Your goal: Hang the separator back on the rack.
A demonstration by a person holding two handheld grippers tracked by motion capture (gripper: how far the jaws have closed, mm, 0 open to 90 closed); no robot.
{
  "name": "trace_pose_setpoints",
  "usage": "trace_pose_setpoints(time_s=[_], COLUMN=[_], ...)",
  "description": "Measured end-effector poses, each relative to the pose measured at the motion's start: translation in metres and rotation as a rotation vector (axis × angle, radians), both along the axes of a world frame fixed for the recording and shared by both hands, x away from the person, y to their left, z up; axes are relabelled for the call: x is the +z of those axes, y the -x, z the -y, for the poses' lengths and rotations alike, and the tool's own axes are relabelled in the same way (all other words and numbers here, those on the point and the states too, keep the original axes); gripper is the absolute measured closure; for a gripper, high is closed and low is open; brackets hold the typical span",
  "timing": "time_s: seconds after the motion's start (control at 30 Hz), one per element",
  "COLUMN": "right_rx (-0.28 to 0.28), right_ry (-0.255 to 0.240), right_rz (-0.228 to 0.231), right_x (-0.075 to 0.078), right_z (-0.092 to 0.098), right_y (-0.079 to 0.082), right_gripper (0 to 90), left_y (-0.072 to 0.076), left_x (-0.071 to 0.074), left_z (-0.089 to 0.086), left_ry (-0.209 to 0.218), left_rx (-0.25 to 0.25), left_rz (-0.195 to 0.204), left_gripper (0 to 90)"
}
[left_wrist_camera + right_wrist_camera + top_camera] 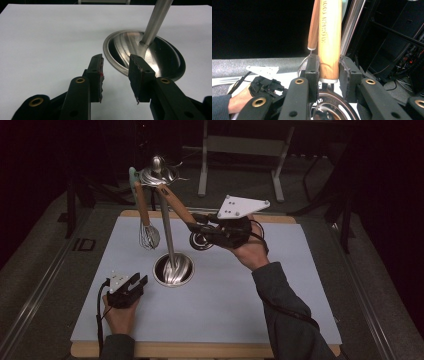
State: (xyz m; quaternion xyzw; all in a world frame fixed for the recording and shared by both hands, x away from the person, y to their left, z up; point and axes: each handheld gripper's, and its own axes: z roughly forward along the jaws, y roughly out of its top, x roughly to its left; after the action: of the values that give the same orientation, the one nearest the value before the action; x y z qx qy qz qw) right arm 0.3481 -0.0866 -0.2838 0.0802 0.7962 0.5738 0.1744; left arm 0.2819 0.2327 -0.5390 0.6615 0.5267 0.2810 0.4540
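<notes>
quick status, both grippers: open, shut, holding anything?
Left gripper: open, holding nothing, resting on the table near the stand's round steel base.
Right gripper: shut on the wooden handle of a utensil at the stand.

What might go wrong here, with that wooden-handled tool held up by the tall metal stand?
1. The right gripper holds the wooden handle near its lower end; the pads look barely closed on it, so it might slip.
2. The handle is close to the stand's pole; a bump could rock the stand and swing the whisk hanging there.
3. The left gripper rests open beside the stand's base and does not steady it.
</notes>
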Motion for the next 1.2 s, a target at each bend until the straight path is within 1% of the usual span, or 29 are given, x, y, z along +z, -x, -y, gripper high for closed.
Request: trace_pose_setpoints(time_s=[0.23, 0.3, 0.63, 0.77, 0.83, 0.93, 1.2], right_rx=[-0.013, -0.024, -0.049, -0.06, -0.067, -0.062, -0.053], right_ry=[0.003, 0.004, -0.003, -0.008, 0.002, 0.008, 0.031], right_rz=[-0.001, 0.009, 0.016, 0.002, -0.001, -0.003, -0.034], right_x=[-0.002, -0.003, -0.006, -0.01, -0.012, -0.016, -0.018], right_z=[-0.004, -0.004, -0.007, -0.009, -0.01, -0.013, -0.022], right_y=[-0.001, -0.002, -0.002, -0.003, -0.003, -0.004, -0.005], right_gripper=[71.0, 70.9, 70.8, 70.8, 70.8, 70.8, 70.5], left_y=[0.0, 0.0, 0.0, 0.0, 0.0, 0.0, 0.0], left_x=[0.0, 0.0, 0.0, 0.0, 0.0, 0.0, 0.0], left_z=[0.0, 0.0, 0.0, 0.0, 0.0, 0.0, 0.0], left_ry=[0.001, 0.003, 0.006, 0.005, 0.005, 0.005, 0.005], left_rx=[0.0, 0.001, 0.003, 0.003, 0.003, 0.003, 0.001], left_rz=[0.0, 0.0, -0.001, -0.001, -0.001, -0.001, -0.002], left_gripper=[64.9, 64.8, 64.5, 64.5, 64.5, 64.4, 64.4])
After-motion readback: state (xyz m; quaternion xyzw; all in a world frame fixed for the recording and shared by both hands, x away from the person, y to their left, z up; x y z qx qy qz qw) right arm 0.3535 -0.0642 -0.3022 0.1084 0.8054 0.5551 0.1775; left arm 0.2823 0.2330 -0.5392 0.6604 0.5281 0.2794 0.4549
